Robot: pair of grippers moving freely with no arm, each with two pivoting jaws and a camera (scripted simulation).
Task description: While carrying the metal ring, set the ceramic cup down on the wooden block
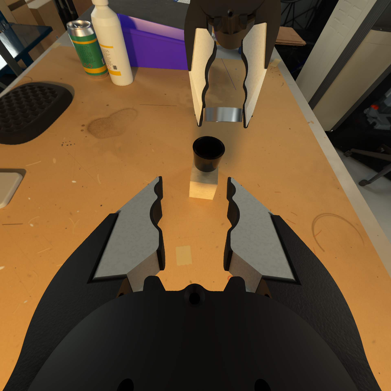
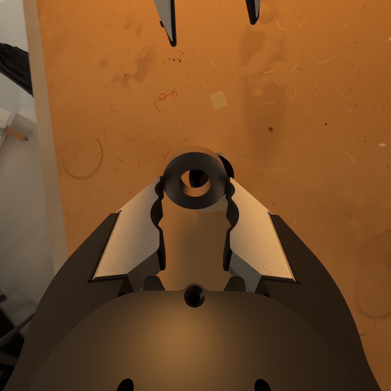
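Note:
A black ceramic cup [image 1: 208, 153] stands upright on a pale wooden block [image 1: 203, 188] on the orange table. My left gripper [image 1: 195, 178] is open and empty, its fingertips just short of the block and apart from the cup. My right gripper [image 1: 222, 125] hangs beyond and above the cup, shut on a metal ring [image 1: 222, 114]. In the right wrist view, the right gripper [image 2: 194, 179] looks straight down and holds the ring [image 2: 193, 202] between its tips. Under it the cup [image 2: 229, 169] and block [image 2: 212, 208] show only partly. The left gripper's fingertips [image 2: 171, 31] enter at the top.
A green can [image 1: 87, 48], a white bottle [image 1: 112, 42] and a purple bin [image 1: 156, 48] stand at the far left of the table. A black perforated mat [image 1: 29, 110] lies at the left. The table's right edge [image 1: 317, 131] runs close by.

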